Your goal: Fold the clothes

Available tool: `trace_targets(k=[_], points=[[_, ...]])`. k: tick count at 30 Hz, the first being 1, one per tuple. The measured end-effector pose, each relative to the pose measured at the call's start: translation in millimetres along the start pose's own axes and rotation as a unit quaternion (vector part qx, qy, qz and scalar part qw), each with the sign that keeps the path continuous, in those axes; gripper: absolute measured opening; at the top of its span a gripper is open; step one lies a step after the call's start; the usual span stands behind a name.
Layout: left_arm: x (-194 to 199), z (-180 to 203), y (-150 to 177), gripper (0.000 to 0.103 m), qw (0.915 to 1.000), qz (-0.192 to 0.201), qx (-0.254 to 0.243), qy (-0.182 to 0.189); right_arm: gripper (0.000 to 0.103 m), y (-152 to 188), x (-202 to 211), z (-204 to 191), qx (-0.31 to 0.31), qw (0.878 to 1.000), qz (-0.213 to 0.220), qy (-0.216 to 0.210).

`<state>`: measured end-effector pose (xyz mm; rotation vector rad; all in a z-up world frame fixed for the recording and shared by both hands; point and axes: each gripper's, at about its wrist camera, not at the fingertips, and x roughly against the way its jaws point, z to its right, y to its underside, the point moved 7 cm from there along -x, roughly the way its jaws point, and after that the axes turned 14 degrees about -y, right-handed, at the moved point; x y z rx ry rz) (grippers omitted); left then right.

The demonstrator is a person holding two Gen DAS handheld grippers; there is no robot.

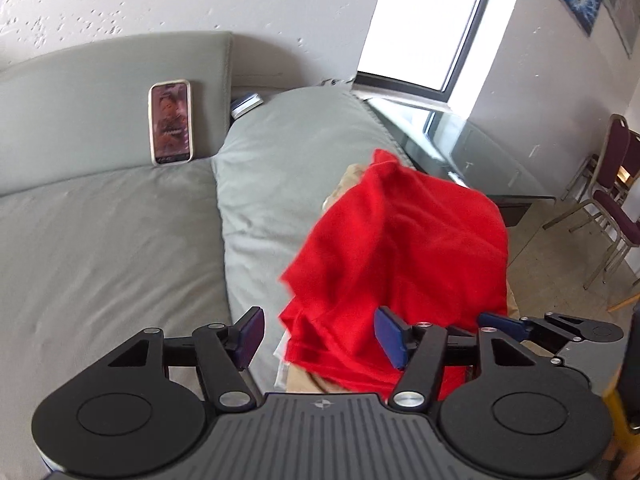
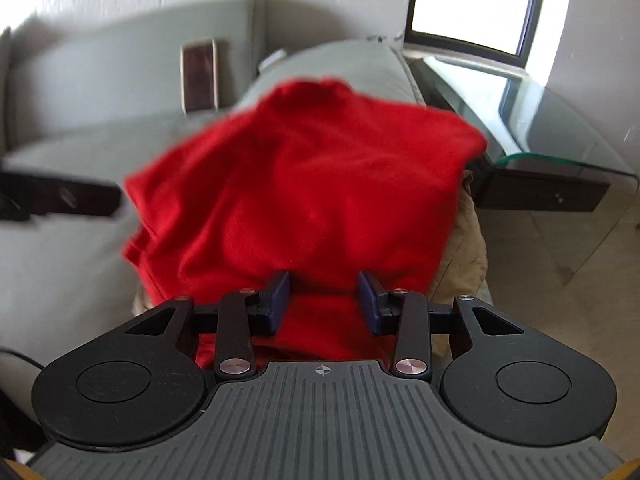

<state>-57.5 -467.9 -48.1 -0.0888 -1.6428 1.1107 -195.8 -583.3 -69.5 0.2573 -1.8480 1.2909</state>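
A folded red garment [image 1: 400,248] lies on top of a tan garment [image 1: 308,382] on the right end of a grey sofa. In the right wrist view the red garment [image 2: 304,176] fills the middle, with the tan garment [image 2: 464,256] showing under its right side. My left gripper [image 1: 320,338] is open just in front of the red garment's near left edge, holding nothing. My right gripper [image 2: 324,304] is open over the red garment's near edge, holding nothing. The right gripper also shows in the left wrist view [image 1: 552,328] at the far right.
A phone [image 1: 170,122] leans upright against the sofa backrest [image 1: 80,92]. A grey cushion [image 1: 280,160] lies under the clothes. A glass side table [image 2: 560,128] stands to the right of the sofa. Chairs [image 1: 612,208] stand at the far right. The left gripper's arm [image 2: 60,198] shows at left.
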Motion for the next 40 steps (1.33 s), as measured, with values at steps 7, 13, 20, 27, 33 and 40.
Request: trace_targets(k=[7,13,20,27,33,40], points=[[48.2,-11.8,-0.6,0.073,0.9997,0.023,0.005,0.007,0.059,-31.8,79.7,-20.7,-0.059,0.994,0.079,-0.053],[100.9,-8.8,-3.0,0.093,0.9989,0.035,0.009,0.031,0.089,-47.4,160.0,-38.7,-0.139,0.977,0.115,-0.116],[147.2,1.3,10.6,0.101,0.999,0.039,0.007,0.019,0.103,-49.8,237.2,-58.6,-0.143,0.979,0.123,-0.079],[161.8,27.6,29.6,0.102,0.9985,0.036,-0.023,0.033,0.103,-35.6,261.4,-66.3,-0.126,0.984,0.12,-0.04],[162.4,44.4,36.7,0.102,0.9974,0.037,-0.048,0.039,0.103,-25.7,259.9,-52.2,-0.159,0.978,0.124,-0.044],[161.4,47.2,39.4,0.102,0.9969,0.041,-0.046,0.049,0.103,-20.8,254.5,-40.1,-0.177,0.976,0.125,-0.036]])
